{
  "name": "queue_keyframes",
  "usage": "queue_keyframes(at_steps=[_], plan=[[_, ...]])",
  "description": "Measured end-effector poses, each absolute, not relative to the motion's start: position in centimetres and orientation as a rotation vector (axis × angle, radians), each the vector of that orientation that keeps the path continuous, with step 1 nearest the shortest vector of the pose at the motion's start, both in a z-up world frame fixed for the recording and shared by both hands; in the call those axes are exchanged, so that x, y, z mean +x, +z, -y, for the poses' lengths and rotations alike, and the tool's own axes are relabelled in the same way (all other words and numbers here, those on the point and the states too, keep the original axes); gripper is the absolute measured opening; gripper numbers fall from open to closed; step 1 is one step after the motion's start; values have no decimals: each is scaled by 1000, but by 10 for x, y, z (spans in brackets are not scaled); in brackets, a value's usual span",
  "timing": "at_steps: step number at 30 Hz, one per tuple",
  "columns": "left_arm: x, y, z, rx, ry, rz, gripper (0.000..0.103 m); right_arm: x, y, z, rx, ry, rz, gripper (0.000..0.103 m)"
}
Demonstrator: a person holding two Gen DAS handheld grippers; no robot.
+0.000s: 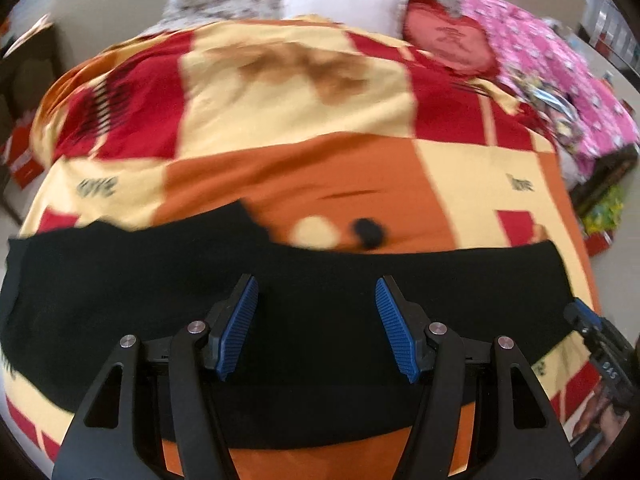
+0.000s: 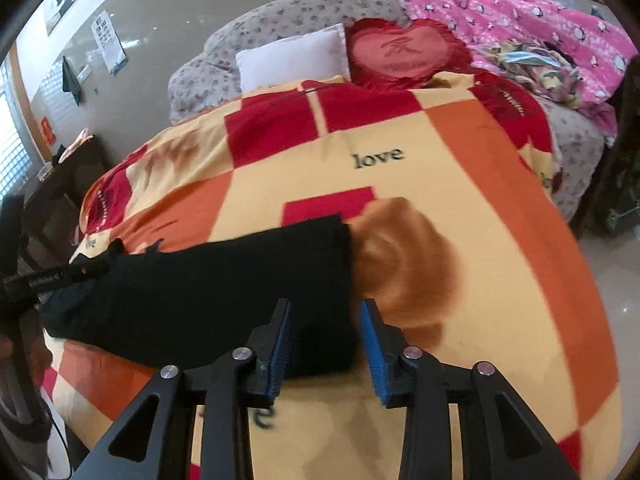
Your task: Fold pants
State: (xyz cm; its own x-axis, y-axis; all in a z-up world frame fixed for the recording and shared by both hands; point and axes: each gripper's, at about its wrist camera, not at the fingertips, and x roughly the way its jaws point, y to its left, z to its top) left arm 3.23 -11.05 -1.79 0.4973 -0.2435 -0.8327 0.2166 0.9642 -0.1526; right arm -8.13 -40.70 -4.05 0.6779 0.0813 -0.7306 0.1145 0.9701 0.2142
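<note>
Black pants (image 1: 160, 300) lie flat across the near part of a bed with a red, orange and yellow patchwork blanket (image 1: 300, 120). My left gripper (image 1: 316, 292) is open and empty, hovering over the middle of the pants. In the right wrist view the pants (image 2: 220, 280) stretch left from their right end. My right gripper (image 2: 326, 312) is open, its blue pads (image 2: 370, 344) straddling the right edge of the pants. The right gripper also shows at the far right of the left wrist view (image 1: 592, 328).
A white pillow (image 2: 292, 56), a red heart cushion (image 2: 404, 54) and a pink quilt (image 2: 520, 28) lie at the head of the bed. A dark side table (image 2: 68, 172) stands left of the bed. Tiled floor (image 2: 612, 280) lies to the right.
</note>
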Motion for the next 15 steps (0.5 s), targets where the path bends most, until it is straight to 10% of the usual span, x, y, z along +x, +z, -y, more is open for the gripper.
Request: queue_keyframes(at_steps=[15], plan=[[63,-35,281,143,-716,-1128,65,-96,-61,420,470,146,-795,46]])
